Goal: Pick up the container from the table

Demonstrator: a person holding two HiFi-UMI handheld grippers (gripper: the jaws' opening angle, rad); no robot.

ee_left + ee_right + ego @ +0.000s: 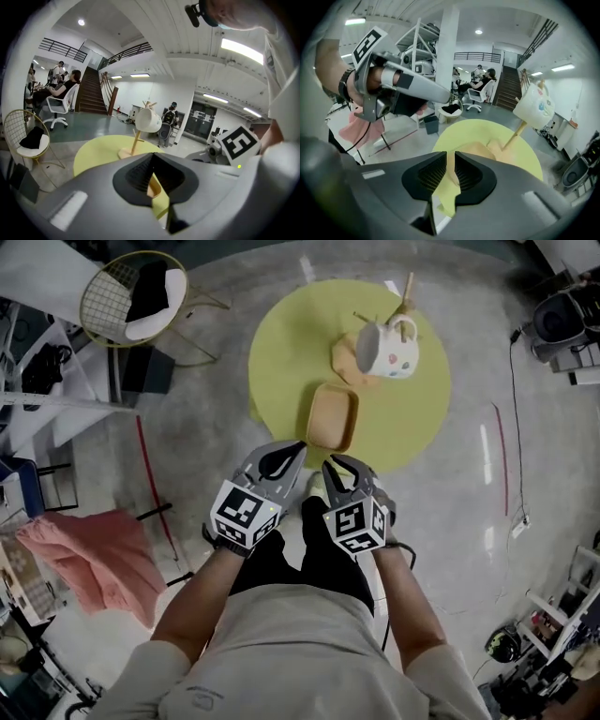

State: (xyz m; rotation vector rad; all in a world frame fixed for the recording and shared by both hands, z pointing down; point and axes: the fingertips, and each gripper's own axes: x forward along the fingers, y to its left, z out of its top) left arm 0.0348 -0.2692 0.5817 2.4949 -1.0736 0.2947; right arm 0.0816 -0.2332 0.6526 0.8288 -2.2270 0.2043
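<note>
Container (pixel 333 418) lies flat on round yellow table (pixel 291 343), near front edge, untouched. Mug (pixel 392 351) hangs tilted on wooden stand (pixel 349 362) just beyond it. Left gripper (pixel 298 448) and right gripper (pixel 330 465) are side by side at table's near edge, tips toward container. Both claws closed to slim slit, nothing between jaws. Pink cloth (pixel 94 554) far left, well apart.
</note>
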